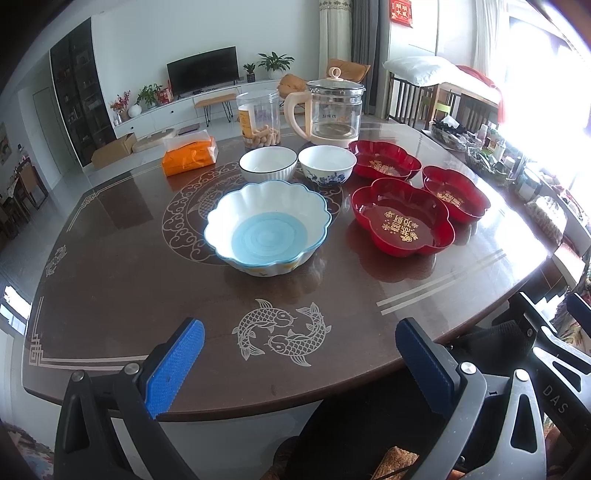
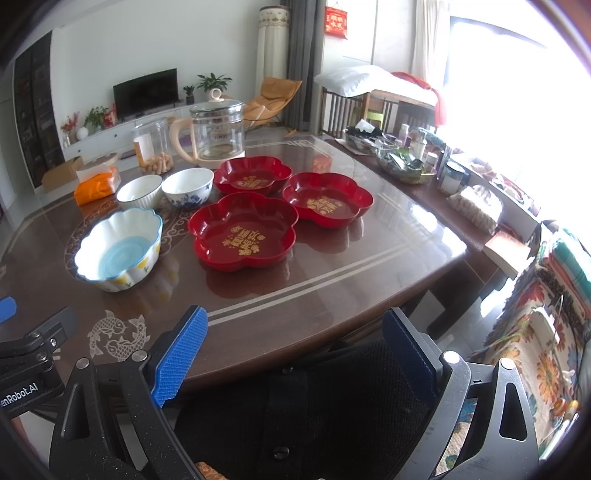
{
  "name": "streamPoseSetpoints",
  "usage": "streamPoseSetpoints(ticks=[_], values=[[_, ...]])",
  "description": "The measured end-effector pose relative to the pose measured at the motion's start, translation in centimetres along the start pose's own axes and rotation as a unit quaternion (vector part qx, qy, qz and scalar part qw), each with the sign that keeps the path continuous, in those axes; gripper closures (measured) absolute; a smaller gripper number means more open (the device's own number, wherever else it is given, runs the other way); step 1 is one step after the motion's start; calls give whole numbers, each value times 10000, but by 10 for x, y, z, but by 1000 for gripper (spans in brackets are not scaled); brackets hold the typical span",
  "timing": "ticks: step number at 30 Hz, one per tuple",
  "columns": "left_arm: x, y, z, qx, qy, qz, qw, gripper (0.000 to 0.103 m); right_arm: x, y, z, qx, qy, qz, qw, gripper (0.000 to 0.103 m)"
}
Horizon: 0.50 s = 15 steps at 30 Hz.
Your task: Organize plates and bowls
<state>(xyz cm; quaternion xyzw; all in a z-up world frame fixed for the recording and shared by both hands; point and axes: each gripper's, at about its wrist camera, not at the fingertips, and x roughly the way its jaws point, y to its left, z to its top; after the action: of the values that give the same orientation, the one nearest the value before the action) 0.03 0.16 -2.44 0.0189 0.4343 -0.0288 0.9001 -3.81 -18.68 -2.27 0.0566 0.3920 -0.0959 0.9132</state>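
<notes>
bare table [image 1: 122,295] before scalloped bowl [image 1: 266,227]

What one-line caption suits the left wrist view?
Open left gripper faces scalloped blue bowl, two small bowls and three red plates.

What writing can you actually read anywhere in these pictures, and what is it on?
"DAS": grey arm of the right gripper, seen from the left wrist camera.
"enRobot.AI", start cut off: black body of the left gripper.
Gold characters in three red flower-shaped plates: unreadable.
Red wall hanging, glass kettle: too blurred.
</notes>
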Motion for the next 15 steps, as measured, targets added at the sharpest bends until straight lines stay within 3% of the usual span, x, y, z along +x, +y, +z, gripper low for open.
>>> streamPoseSetpoints(ticks=[4, 9, 15], values=[[3, -2, -1, 31, 110, -125, 9999, 0, 0, 0, 0, -2, 5, -3, 10000, 6], [2, -5, -3, 161, 7, 69, 9998, 0, 0, 0, -1, -4, 9, -7, 10000, 6], [4, 1, -2, -6, 136, -126, 9998, 0, -1, -3, 1, 50, -29, 34, 10000, 6]])
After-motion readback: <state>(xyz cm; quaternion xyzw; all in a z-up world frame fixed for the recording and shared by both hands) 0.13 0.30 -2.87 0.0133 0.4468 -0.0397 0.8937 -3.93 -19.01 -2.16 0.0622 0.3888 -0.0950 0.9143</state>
